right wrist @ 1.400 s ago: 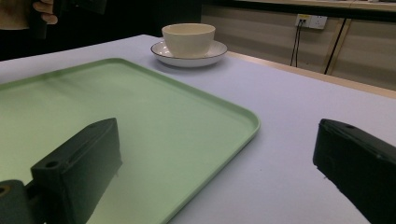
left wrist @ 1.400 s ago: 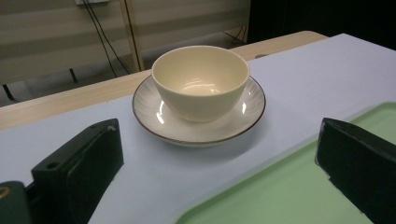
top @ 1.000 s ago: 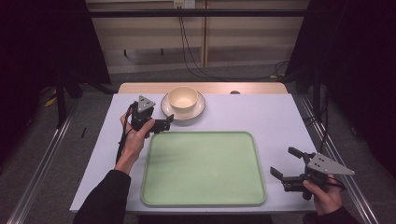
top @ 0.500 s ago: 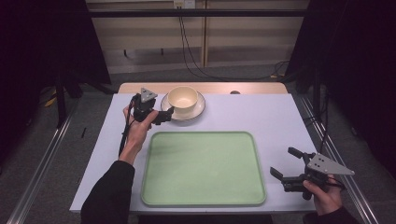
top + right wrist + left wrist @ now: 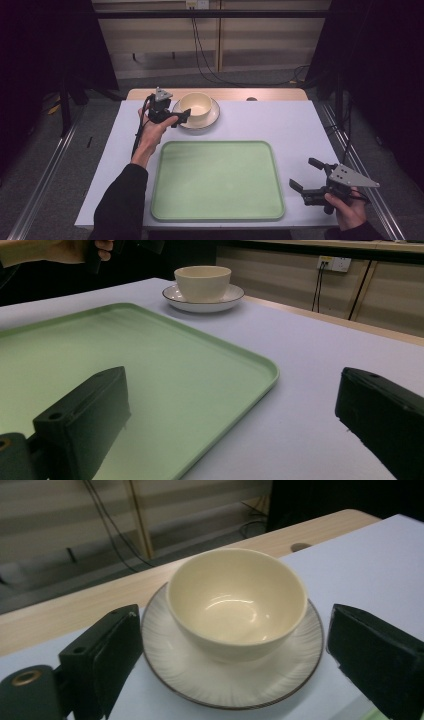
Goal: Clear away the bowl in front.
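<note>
**Closing in on the bowl, nothing lifted yet**

Reaching toward the far side of the table, the left gripper (image 5: 176, 118) hovers just beside the cream bowl (image 5: 195, 105), on its left, with its jaws spread wide. In the left gripper view the bowl (image 5: 236, 601) sits between the two black jaws but apart from both, so no grip is made yet. The bowl stands upright on a white saucer (image 5: 214, 116) with a dark rim, and looks empty.

Nearer the person than the bowl lies a green tray (image 5: 217, 180), bare of any load. The right gripper (image 5: 309, 175) rests well away from the bowl, off the tray's near right corner, its jaws also parted and holding nothing; its own view looks across the tray (image 5: 150, 365) toward the bowl (image 5: 202, 282).

Judging by this, the work is at its start: the approach is nearly finished, while the grasp, the lift and, probably, a move onto the tray all remain to be done.
</note>
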The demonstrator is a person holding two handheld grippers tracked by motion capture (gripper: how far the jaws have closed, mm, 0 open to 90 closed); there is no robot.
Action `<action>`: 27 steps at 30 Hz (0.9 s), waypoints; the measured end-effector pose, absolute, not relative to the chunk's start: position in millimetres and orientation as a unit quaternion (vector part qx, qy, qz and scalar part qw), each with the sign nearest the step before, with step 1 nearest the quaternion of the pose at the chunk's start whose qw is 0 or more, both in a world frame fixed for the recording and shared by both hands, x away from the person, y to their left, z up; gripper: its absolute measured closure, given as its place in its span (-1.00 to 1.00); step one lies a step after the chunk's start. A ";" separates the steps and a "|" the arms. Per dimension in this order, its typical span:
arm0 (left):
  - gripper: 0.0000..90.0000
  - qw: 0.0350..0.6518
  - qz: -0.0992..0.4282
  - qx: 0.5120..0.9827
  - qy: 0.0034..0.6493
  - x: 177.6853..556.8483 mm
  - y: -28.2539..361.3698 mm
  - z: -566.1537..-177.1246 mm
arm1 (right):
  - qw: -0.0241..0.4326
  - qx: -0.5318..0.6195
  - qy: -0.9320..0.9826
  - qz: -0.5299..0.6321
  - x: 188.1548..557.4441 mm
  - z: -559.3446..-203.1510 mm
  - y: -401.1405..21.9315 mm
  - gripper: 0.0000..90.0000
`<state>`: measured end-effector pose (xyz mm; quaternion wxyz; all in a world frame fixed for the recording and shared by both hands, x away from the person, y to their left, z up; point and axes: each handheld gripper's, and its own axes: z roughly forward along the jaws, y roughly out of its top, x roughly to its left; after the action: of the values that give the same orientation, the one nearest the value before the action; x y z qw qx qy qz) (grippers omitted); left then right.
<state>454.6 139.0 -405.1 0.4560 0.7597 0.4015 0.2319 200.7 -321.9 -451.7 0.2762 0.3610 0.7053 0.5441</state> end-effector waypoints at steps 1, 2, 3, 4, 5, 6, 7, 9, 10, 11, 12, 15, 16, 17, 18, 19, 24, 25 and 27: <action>-0.78 0.449 0.239 0.761 0.404 456.5 138.1 -405.2 | 0.276 0.361 0.705 0.544 200.7 -451.7 -321.9 -0.99; -0.78 0.442 0.243 0.764 0.403 459.4 138.0 -405.6 | 0.275 0.362 0.705 0.544 200.5 -451.8 -321.7 -0.99; -0.78 0.444 0.237 0.761 0.408 461.4 137.8 -406.4 | 0.277 0.361 0.706 0.543 200.9 -451.9 -321.9 -0.99; -0.78 0.436 0.236 0.764 0.414 466.9 136.8 -407.7 | 0.277 0.362 0.705 0.543 200.8 -451.8 -322.0 -0.99; -0.78 0.437 0.236 0.761 0.417 469.4 136.2 -408.5 | 0.277 0.363 0.705 0.543 200.6 -451.7 -322.0 -0.99; -0.78 0.437 0.236 0.761 0.417 469.4 136.2 -408.5 | 0.277 0.363 0.705 0.543 200.6 -451.7 -322.0 -0.99; -0.78 0.433 0.237 0.761 0.421 472.0 135.5 -409.0 | 0.277 0.363 0.705 0.543 200.5 -451.7 -322.2 -0.99; -0.81 0.423 0.238 0.763 0.427 477.3 135.4 -409.7 | 0.277 0.365 0.705 0.542 200.4 -451.7 -322.2 -0.99; -0.82 0.417 0.235 0.763 0.434 480.6 134.9 -410.0 | 0.277 0.365 0.705 0.542 200.5 -451.7 -322.2 -0.99; -0.83 0.409 0.243 0.762 0.439 484.6 133.7 -410.9 | 0.277 0.364 0.705 0.542 200.5 -451.7 -322.2 -0.99; -0.84 0.409 0.243 0.762 0.439 484.6 133.7 -410.9 | 0.277 0.364 0.705 0.542 200.5 -451.7 -322.2 -0.99; -0.85 0.404 0.239 0.758 0.452 490.8 131.6 -412.5 | 0.276 0.365 0.704 0.543 200.3 -451.7 -322.3 -0.99; -0.85 0.400 0.239 0.760 0.453 492.9 131.2 -413.4 | 0.275 0.364 0.705 0.543 200.3 -451.6 -322.6 -0.99; -0.85 0.390 0.238 0.767 0.450 495.4 131.2 -414.3 | 0.275 0.364 0.705 0.543 200.3 -451.6 -322.7 -0.99; -0.85 0.383 0.239 0.767 0.456 499.9 128.9 -417.3 | 0.275 0.363 0.705 0.544 200.2 -451.6 -322.5 -0.99; -0.85 0.383 0.239 0.767 0.456 499.9 128.9 -417.3 | 0.275 0.363 0.705 0.544 200.2 -451.6 -322.5 -0.99; -0.84 0.380 0.231 0.763 0.469 509.6 123.4 -428.2 | 0.275 0.362 0.706 0.543 200.2 -451.8 -322.5 -0.99; -0.83 0.374 0.229 0.768 0.467 510.8 123.8 -428.9 | 0.276 0.362 0.706 0.543 200.4 -452.1 -322.3 -0.99; -0.78 0.366 0.227 0.772 0.467 516.4 123.0 -432.5 | 0.274 0.363 0.706 0.543 200.1 -452.2 -321.7 -0.99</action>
<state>516.4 123.0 -432.5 0.3663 0.7721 0.4670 0.2271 200.1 -321.7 -452.2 0.2740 0.3633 0.7060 0.5427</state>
